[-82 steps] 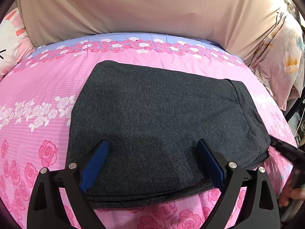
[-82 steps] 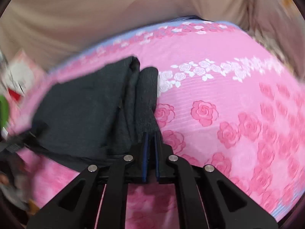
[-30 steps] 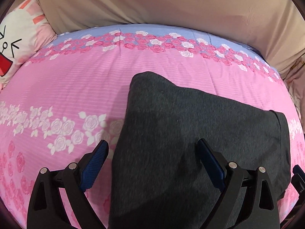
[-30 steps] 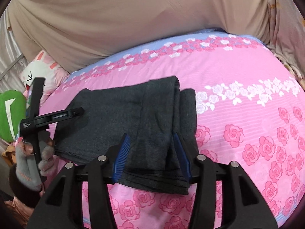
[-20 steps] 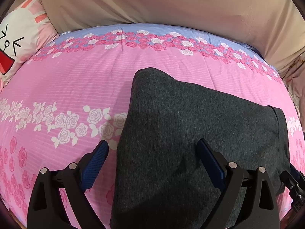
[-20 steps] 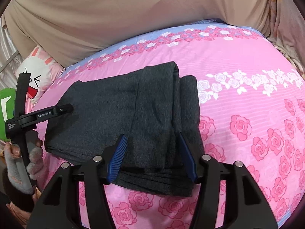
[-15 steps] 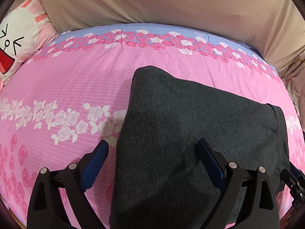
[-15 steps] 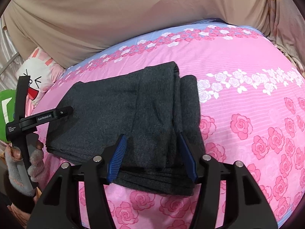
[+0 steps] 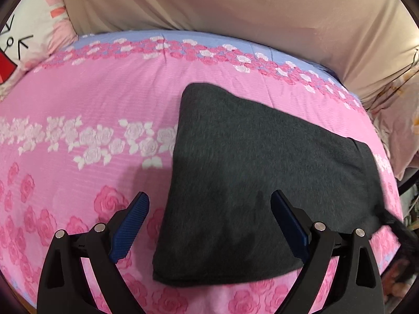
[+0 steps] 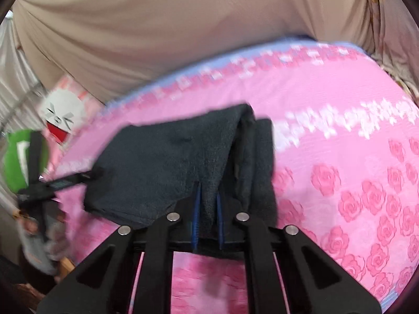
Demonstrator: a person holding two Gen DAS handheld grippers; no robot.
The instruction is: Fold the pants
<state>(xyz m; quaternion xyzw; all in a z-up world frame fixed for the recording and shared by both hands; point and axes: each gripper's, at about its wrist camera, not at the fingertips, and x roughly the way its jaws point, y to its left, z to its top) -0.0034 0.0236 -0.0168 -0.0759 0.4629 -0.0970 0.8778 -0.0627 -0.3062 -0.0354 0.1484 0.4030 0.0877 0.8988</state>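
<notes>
Right gripper [image 10: 208,217] is what I am watching: its jaws are closing on the near edge of the pants [image 10: 183,167], and in its own view the dark cloth sits bunched between the blue pads, which already look to be pinching it. Over on the other side my left gripper [image 9: 209,225] hangs with its jaws wide apart, one pad above the pink sheet and the other above the pants' near-left part, gripping nothing.

The pants lie on the bed [image 9: 91,110], already folded into a thick, roughly square dark-grey bundle, with a thicker rolled edge along the right side in the right view. I judge the fabric soft, limp knit and fairly light; it will sag and slide layer over layer if I lift by the top ply alone. So I would take hold at a stacked edge or corner, catching all layers at once, not in the middle of the panel.

Both grippers point down at a slant toward the bed from its near side. The right view is blurred. In it I also see the left gripper at the far left edge of the pants, held by a hand [image 10: 34,233], in front of a cartoon pillow [image 10: 61,116].
</notes>
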